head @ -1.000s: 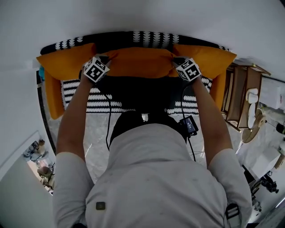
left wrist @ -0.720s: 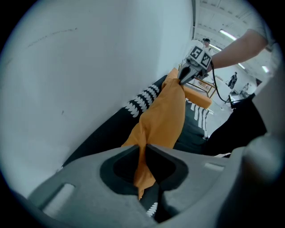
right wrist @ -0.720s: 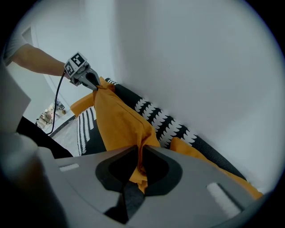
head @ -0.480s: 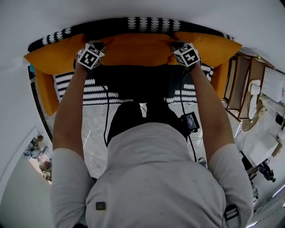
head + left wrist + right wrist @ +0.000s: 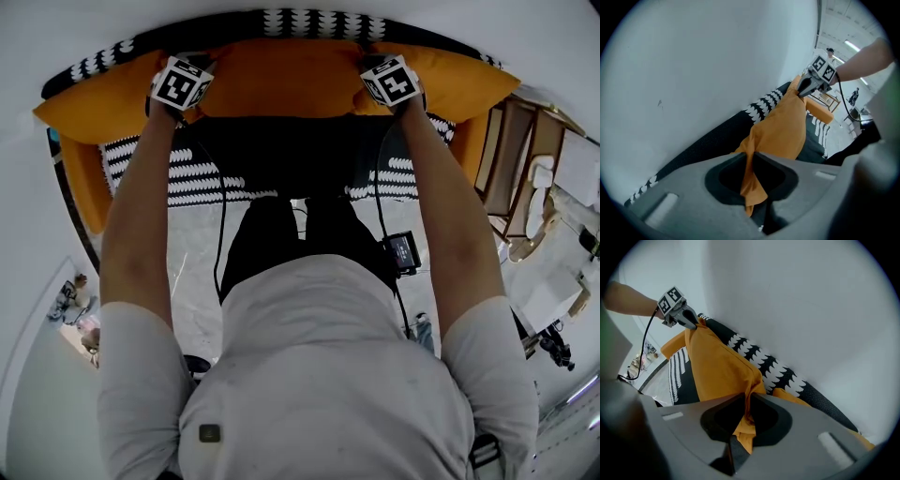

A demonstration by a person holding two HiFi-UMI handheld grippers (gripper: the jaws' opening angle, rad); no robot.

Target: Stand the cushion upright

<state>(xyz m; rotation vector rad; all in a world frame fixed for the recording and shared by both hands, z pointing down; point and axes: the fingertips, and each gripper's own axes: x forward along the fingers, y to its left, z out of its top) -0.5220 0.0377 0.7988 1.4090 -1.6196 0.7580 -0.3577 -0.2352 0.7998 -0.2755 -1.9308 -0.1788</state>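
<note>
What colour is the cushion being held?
The cushion is orange, seen best in the head view.

Soft, even indoor light fills all three views; the white wall [image 5: 717, 70] shows no glare. Ceiling strip lights [image 5: 851, 45] glow upper right in the left gripper view. Wide lenses bend the edges; both gripper views have black corners and a blurred lower foreground.

The black-and-white patterned sofa [image 5: 309, 21] is seen steeply from overhead. The orange fabric cushion [image 5: 780, 126] is shared, viewed closely along its edge from the left gripper [image 5: 750, 153] and right gripper [image 5: 746, 398], which are faced toward each other.
</note>
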